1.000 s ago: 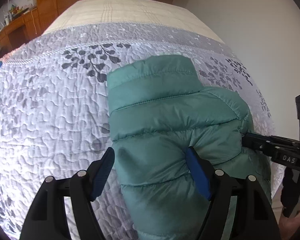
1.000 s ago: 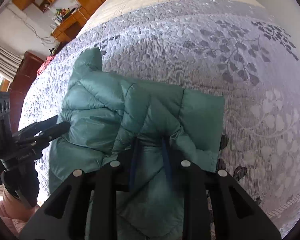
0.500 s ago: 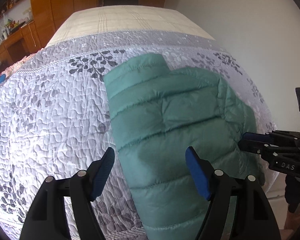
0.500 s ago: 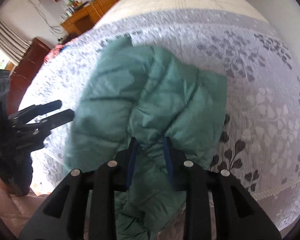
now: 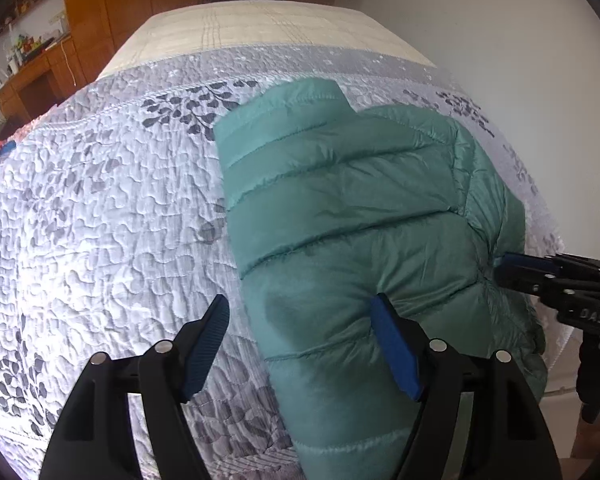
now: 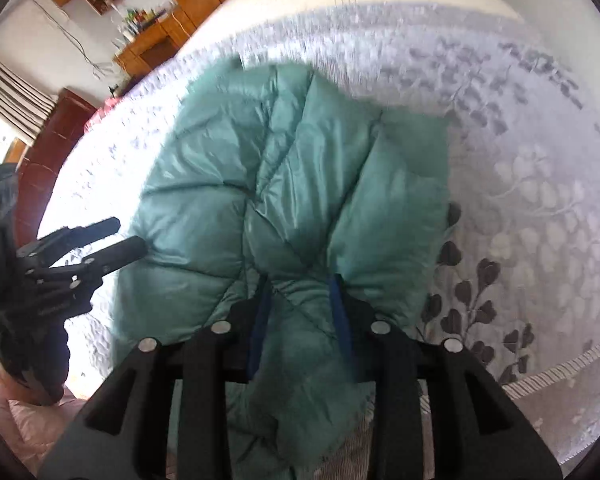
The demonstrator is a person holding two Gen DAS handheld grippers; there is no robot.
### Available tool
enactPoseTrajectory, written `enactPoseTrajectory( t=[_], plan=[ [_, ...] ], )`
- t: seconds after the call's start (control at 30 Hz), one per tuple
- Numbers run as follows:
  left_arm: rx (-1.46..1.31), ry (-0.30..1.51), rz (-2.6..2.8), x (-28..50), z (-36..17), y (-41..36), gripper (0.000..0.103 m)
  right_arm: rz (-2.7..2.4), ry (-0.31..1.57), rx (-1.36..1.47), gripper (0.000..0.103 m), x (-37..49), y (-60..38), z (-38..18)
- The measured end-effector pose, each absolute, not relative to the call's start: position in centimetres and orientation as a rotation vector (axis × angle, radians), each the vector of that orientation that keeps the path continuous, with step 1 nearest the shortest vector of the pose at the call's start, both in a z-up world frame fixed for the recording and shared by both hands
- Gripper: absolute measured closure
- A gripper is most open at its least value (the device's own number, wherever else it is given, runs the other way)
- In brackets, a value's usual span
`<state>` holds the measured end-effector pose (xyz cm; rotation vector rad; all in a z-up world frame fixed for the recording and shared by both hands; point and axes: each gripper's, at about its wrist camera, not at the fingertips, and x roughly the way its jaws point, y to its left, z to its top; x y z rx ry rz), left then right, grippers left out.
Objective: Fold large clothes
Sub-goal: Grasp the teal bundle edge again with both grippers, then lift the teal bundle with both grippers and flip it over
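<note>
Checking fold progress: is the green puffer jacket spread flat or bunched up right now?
Bunched up. The green puffer jacket lies in puffy overlapping layers on the quilt, gathered between the opening right gripper.

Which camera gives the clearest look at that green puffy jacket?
The left wrist view: the jacket is sharp, its collar and stitched bands plain. The right wrist view shows it blurred and bunched.

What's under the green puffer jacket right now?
The green puffer jacket lies on the floral quilt covering the bed, its lower part hanging over the edge. Anything tucked beneath the jacket is hidden.

Green puffer jacket on quilted bedspread, right gripper opening around it
</note>
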<state>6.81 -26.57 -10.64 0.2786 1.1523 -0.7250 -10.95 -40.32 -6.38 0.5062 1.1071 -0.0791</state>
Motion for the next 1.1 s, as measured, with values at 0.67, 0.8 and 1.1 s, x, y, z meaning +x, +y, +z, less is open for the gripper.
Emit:
enactPoseTrajectory(
  t=[0.67, 0.8, 1.1],
  plan=[
    [-0.234, 1.472, -0.945, 10.5, -16.9, -20.1, 0.016, 0.089, 1.021, 1.011, 0.013, -13.6, -46.1, -13.0],
    [-0.358, 1.541, -1.045, 10.9, -19.0, -20.4, 0.015, 0.148, 1.011, 1.127, 0.012, -13.2, -46.6, -15.5],
    [-0.502, 1.603, -1.201, 11.3, -22.4, -23.5, 0.009, 0.251, 0.988, 1.282, 0.012, -11.5, -46.8, -19.6]
  ],
)
